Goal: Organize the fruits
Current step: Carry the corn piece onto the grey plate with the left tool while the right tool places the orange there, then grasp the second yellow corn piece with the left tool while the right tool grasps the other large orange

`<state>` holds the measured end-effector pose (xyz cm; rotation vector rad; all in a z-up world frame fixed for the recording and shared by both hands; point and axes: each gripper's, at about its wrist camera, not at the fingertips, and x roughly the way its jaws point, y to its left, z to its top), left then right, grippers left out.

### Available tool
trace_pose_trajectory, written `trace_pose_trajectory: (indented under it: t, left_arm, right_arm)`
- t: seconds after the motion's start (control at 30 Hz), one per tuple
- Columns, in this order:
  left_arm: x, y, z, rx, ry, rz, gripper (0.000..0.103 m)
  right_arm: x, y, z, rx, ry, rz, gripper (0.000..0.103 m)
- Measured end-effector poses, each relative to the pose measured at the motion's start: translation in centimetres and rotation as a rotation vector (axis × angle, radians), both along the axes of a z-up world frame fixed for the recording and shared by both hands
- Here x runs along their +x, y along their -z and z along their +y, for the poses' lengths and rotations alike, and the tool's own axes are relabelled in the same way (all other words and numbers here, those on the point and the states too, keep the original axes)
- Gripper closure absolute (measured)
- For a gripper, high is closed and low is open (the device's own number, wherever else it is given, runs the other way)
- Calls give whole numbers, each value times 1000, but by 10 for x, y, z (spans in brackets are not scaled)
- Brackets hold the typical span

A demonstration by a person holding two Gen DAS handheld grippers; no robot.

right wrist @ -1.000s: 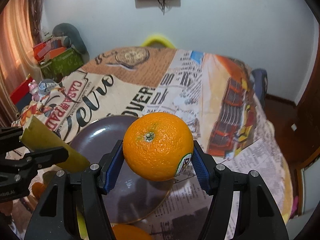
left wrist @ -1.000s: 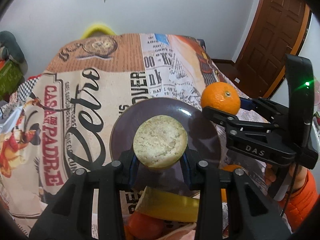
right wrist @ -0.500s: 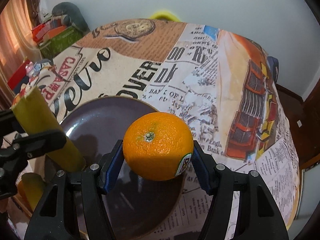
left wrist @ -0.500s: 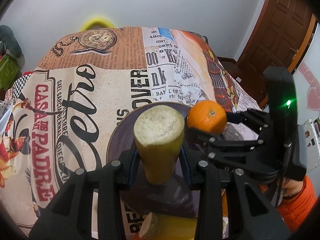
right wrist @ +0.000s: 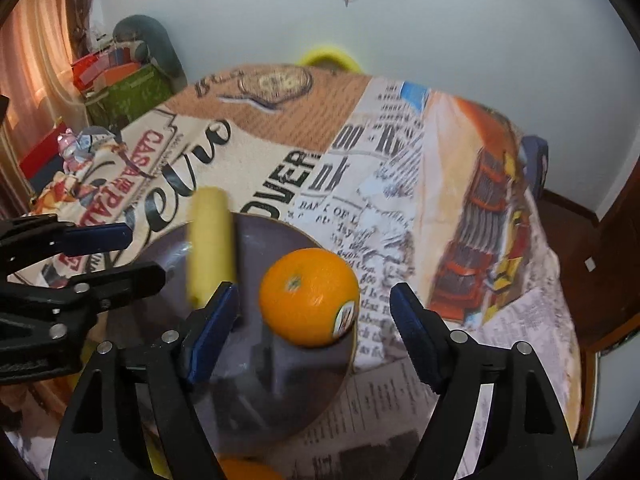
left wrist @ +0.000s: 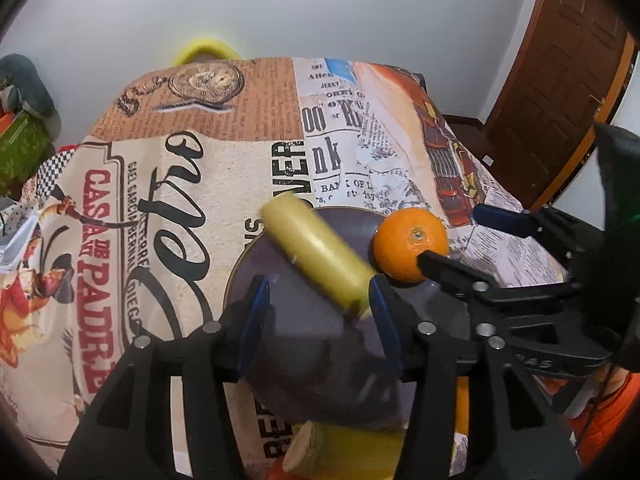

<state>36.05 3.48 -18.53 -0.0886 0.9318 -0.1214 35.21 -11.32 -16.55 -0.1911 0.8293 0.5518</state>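
Observation:
A dark purple plate (left wrist: 304, 360) (right wrist: 256, 364) sits on the printed tablecloth. A yellow fruit piece (left wrist: 316, 252) (right wrist: 210, 244) lies blurred across the plate's far left part, free of my left gripper (left wrist: 316, 328), which is open just behind it. An orange (left wrist: 412, 244) (right wrist: 310, 296) rests on the plate's right side. My right gripper (right wrist: 314, 332) is open around it without touching; it also shows in the left wrist view (left wrist: 520, 280).
Another yellow fruit piece (left wrist: 344, 456) and an orange (right wrist: 248, 470) lie near the table's front edge below the plate. The tablecloth (left wrist: 180, 184) stretches to the far edge. Boxes and toys (right wrist: 120, 80) stand at the left; a wooden door (left wrist: 560, 80) is at the right.
Both grippers lowered to the plate and opened. The yellow piece dropped from the left gripper onto the plate and tipped over; the orange left the right gripper and sits on the plate.

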Motion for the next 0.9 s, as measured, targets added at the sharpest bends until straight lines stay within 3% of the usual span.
trace_pose_trajectory:
  t: [0.4, 0.67, 0.9]
  left_arm:
    - [-55, -29, -2, 41, -14, -46, 44]
    - [-94, -34, -3, 54, -9, -52, 40]
    - [-109, -12, -7, 47, -4, 4, 37]
  right_arm:
    - [-62, -30, -21, 21, 19, -76, 25]
    - [-97, -20, -38, 26, 55, -49, 25]
    - [-122, 0, -44, 2, 73, -12, 25]
